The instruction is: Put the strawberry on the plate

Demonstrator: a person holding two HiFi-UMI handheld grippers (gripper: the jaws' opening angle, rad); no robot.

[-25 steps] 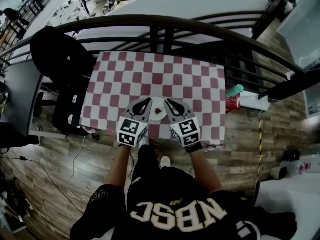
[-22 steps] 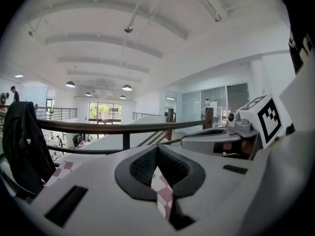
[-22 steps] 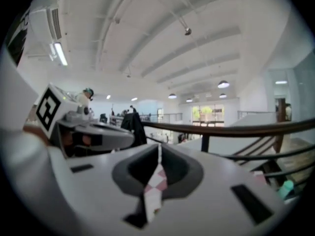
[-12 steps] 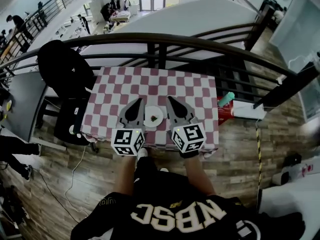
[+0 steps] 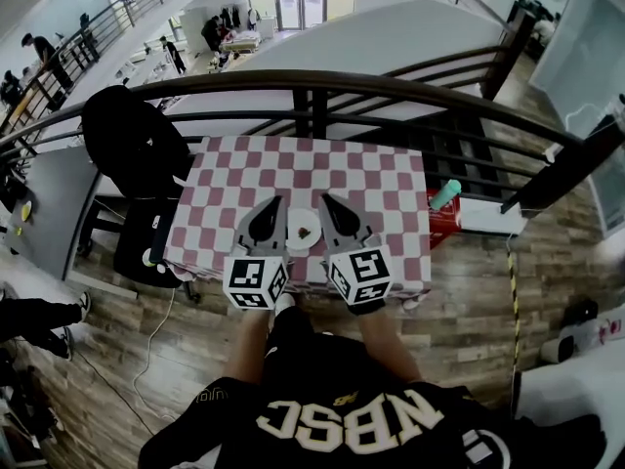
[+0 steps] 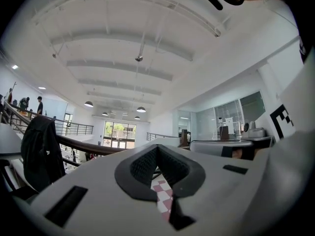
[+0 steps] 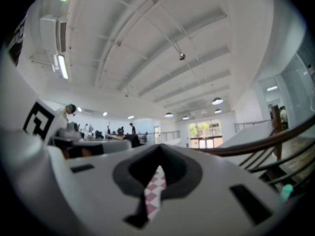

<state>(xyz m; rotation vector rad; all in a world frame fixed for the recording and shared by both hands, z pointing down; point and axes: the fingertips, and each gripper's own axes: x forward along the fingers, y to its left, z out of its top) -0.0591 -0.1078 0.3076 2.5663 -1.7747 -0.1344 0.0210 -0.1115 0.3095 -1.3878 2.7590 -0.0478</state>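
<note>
1. Reading the small red strawberry (image 5: 307, 231) as already sitting on the small round white plate (image 5: 294, 223), which is near the front edge of the worktop with the red-and-white checked cloth (image 5: 381, 189). I judge the task done.
2. Left tool (image 5: 272, 208): in its own view (image 6: 157, 147) the jaws are together with nothing gripped. Only checked cloth shows through the pad cut-out.
3. Right tool (image 5: 328, 205): same state in its own view (image 7: 159, 145), fully closed and empty.
4. Both tools flank the plate, one just beside each side, with the strawberry between them and neither holding it.
5. Both gripper views show mostly ceiling, so the tools are tilted up. This looks like a parked pose that keeps the tips clear of the plate.
6. Main risk I see is nudging the plate on pull-back.
</note>
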